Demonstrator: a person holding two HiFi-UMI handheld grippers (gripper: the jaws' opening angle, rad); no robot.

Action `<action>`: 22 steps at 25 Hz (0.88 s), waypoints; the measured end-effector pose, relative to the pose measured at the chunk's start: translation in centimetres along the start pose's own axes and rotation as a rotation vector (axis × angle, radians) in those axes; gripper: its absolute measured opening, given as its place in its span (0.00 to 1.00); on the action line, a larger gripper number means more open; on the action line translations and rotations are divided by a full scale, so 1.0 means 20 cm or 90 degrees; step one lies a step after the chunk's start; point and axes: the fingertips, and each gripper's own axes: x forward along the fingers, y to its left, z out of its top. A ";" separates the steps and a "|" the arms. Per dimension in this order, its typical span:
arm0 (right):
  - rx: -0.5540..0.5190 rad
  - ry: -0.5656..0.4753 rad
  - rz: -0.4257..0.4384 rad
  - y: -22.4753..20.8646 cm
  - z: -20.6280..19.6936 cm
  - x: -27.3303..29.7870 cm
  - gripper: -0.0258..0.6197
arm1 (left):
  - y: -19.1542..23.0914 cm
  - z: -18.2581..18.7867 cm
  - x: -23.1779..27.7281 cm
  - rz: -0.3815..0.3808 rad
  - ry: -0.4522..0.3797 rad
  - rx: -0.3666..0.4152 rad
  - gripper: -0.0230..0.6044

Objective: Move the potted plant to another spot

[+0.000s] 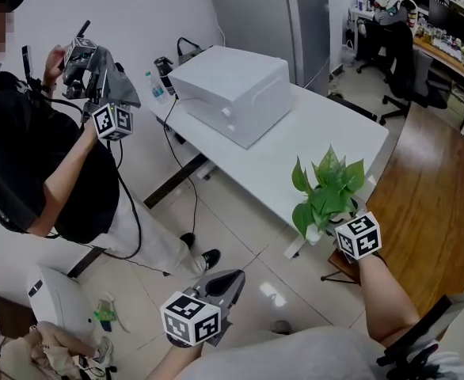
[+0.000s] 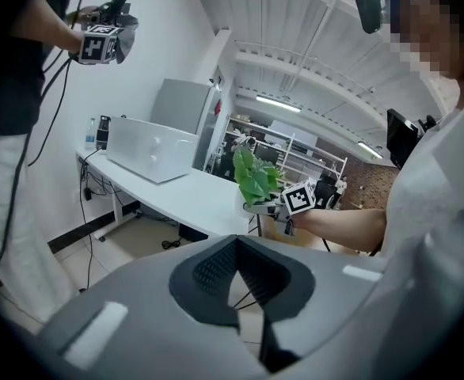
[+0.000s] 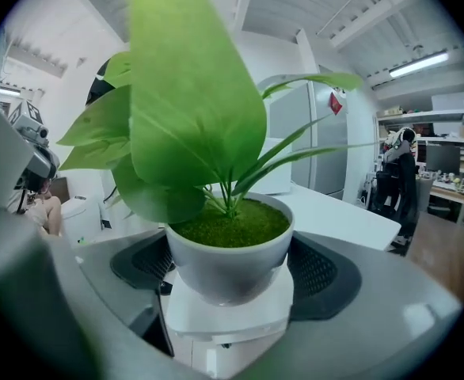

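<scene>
The right tongs grip the potted plant by its pot; left tongs, closed, empty, at its 8 o'clock.

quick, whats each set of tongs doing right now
left tongs: closed, empty
right tongs: closed on the potted plant

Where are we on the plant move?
Done: pickup. The right gripper is clamped on the potted plant.
In hand: the plant is held in the air beside the white table's edge, resting on no surface.
Left: set it down and release.
The left gripper is shut and empty.
</scene>
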 end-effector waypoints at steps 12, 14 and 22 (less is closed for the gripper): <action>0.002 0.029 -0.002 -0.04 -0.08 0.36 0.74 | 0.25 -0.03 0.03 0.023 0.010 -0.026 0.03; 0.003 0.030 -0.002 -0.04 -0.10 0.38 0.74 | 0.27 -0.03 0.03 0.023 0.012 -0.027 0.03; 0.012 0.030 -0.010 -0.05 -0.16 0.40 0.75 | 0.33 -0.01 0.06 0.019 0.018 -0.021 0.03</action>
